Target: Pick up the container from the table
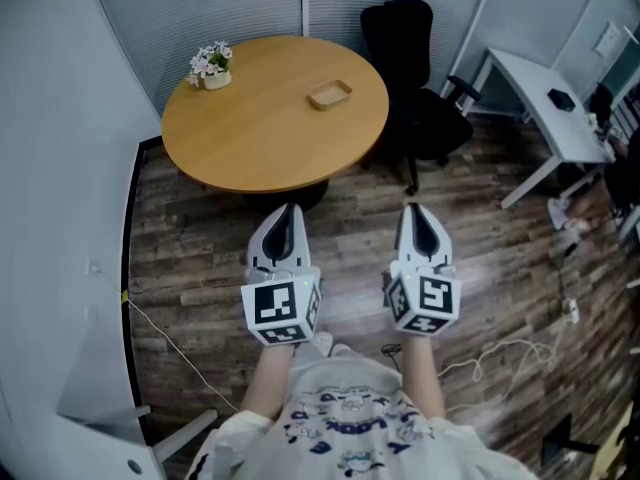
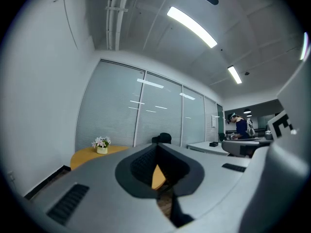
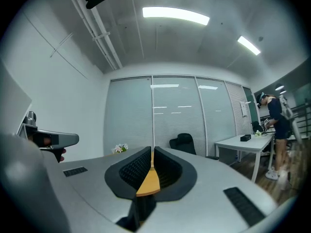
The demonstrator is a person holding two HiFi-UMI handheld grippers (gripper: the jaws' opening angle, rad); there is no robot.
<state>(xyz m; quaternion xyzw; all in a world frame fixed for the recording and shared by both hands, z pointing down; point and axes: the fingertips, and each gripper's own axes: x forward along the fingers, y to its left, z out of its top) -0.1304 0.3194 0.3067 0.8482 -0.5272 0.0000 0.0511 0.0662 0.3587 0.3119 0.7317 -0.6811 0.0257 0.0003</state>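
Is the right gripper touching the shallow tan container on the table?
Apart. Head view: right gripper hangs over plank floor, short of the round wooden table bearing the shallow tan container.

A pale shirt carries dark blue printed lettering and small figures across the chest. Ahead of the shirt, the left gripper and right gripper share one build — smooth light-grey shells narrowing to a point, lined inside with black ribbed pads and cut with dark slotted vents. At the end nearest the shirt, each carries a white cube bearing bold black square markers.
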